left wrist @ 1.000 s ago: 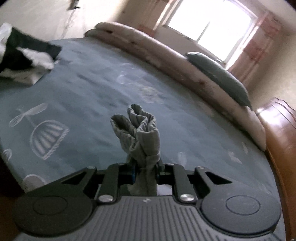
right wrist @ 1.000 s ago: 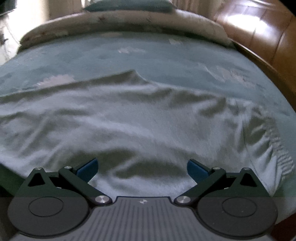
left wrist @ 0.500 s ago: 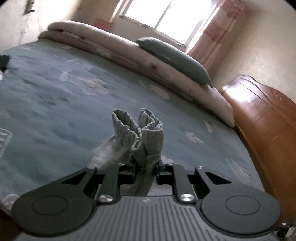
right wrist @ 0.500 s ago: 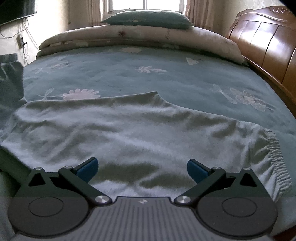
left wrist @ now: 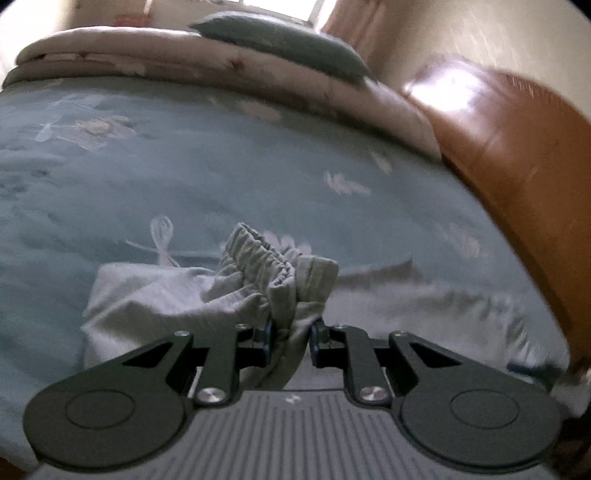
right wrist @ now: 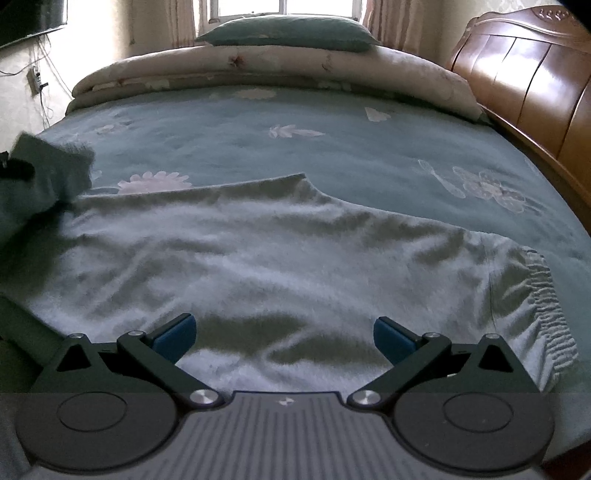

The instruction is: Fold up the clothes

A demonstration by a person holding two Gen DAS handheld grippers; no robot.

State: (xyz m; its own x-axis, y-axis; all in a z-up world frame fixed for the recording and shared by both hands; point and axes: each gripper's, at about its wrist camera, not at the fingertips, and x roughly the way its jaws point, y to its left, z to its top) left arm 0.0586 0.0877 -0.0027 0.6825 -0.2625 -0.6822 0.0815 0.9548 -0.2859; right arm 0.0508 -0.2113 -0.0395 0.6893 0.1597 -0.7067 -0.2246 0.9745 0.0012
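Pale grey trousers [right wrist: 258, 266] lie spread across the teal bedspread, their elastic waistband [right wrist: 546, 310] at the right in the right wrist view. My left gripper [left wrist: 290, 338] is shut on a bunched elastic cuff [left wrist: 280, 266] of the same grey garment, which stands up between the pads while the rest of the cloth trails down to the left onto the bed. My right gripper [right wrist: 282, 338] hovers just over the near edge of the trousers, open, with nothing between its blue pads. At the left edge of the right wrist view a dark green sleeve [right wrist: 40, 184] comes in.
The teal bedspread [right wrist: 332, 147] carries white flower prints. A rolled quilt [right wrist: 258, 70] and a green pillow [right wrist: 288, 33] lie along the far side under the window. A wooden headboard [right wrist: 535, 92] runs along the right. A dark screen [right wrist: 29, 18] hangs at upper left.
My left gripper has carried the cuff across the bed toward the headboard and rolled level; the spread trousers now show under it. The right gripper has stayed put; the green sleeve has come into its view.
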